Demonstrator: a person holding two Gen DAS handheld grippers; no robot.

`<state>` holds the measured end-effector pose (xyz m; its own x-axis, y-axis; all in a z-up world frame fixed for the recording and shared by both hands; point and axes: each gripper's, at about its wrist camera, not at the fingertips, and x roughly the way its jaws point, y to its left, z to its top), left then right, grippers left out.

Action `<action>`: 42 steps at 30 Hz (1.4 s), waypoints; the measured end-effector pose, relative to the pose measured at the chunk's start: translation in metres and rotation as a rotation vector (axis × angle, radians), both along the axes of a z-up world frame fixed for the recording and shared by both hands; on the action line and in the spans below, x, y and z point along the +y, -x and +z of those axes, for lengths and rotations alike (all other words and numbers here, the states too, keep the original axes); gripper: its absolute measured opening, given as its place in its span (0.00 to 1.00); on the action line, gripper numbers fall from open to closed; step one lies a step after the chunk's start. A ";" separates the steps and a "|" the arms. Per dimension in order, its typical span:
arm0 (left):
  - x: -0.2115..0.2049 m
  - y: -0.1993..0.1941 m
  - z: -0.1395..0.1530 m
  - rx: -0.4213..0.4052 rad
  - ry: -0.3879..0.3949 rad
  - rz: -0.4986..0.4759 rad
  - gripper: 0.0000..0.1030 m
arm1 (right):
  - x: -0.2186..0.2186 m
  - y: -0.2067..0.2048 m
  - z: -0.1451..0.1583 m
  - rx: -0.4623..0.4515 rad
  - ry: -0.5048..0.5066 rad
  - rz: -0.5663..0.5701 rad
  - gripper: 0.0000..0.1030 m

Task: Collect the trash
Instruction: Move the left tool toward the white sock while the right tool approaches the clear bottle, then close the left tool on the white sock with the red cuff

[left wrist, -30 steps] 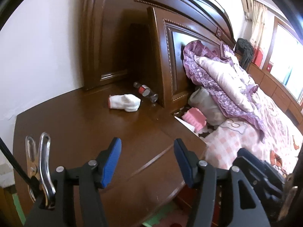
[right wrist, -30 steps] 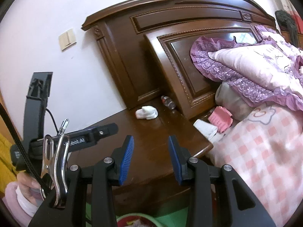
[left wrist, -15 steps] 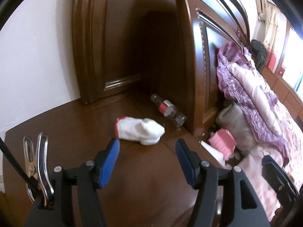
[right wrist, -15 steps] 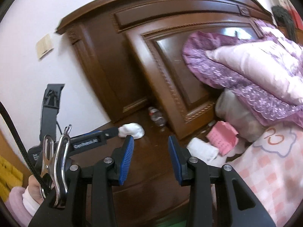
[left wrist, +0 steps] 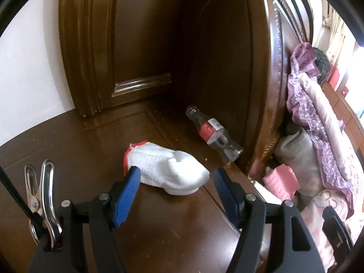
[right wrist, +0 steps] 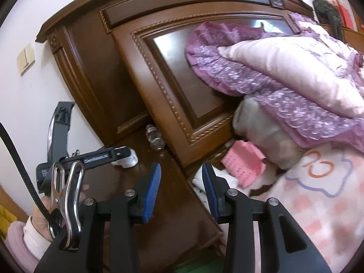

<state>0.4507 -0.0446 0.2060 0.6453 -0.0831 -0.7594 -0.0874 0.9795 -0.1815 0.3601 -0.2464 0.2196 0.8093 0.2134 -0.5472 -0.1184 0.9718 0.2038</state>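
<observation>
Left claw [left wrist: 176, 179]: wide open, empty, frame centre, at white sock [left wrist: 166, 170]. Bottle [left wrist: 213, 134]: lying centre-right on worktop [left wrist: 68, 150]. Right claw [right wrist: 180, 175]: open, empty.

We are seeing daylight glaring from the window [left wrist: 358, 72] at right, shadow darkening the headboard [left wrist: 218, 52] corner, fisheye bending the edges, and slight motion blur.

Each tool [left wrist: 175, 179] [right wrist: 180, 177] — black plastic, ribbed blue pads [left wrist: 127, 195], silver screws, steel clip, black cable — pink sleeve behind.
</observation>
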 end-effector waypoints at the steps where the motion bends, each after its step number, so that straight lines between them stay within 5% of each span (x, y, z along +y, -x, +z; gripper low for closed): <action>1: 0.000 -0.002 -0.002 0.005 0.002 0.002 0.68 | 0.004 -0.003 -0.001 0.001 -0.002 0.014 0.38; 12: 0.025 -0.019 -0.017 0.008 0.132 0.030 0.67 | 0.020 -0.033 -0.015 0.022 -0.001 0.069 0.38; 16: 0.030 -0.018 -0.017 0.001 0.092 0.046 0.43 | 0.030 -0.044 -0.022 0.035 -0.003 0.082 0.38; 21: 0.035 -0.018 -0.018 0.010 0.055 0.051 0.29 | 0.049 -0.056 -0.022 0.056 0.049 0.106 0.38; 35: 0.072 -0.012 -0.017 0.009 0.057 0.154 0.27 | 0.129 -0.117 -0.016 0.042 0.427 0.284 0.37; 42: 0.080 -0.011 -0.017 0.010 0.072 0.185 0.27 | 0.138 -0.143 -0.037 0.107 0.499 0.256 0.37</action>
<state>0.4614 0.0350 0.1888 0.6471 -0.0181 -0.7622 -0.2666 0.9312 -0.2485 0.5034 -0.1085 0.1826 0.7005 0.0895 -0.7080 -0.3664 0.8965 -0.2492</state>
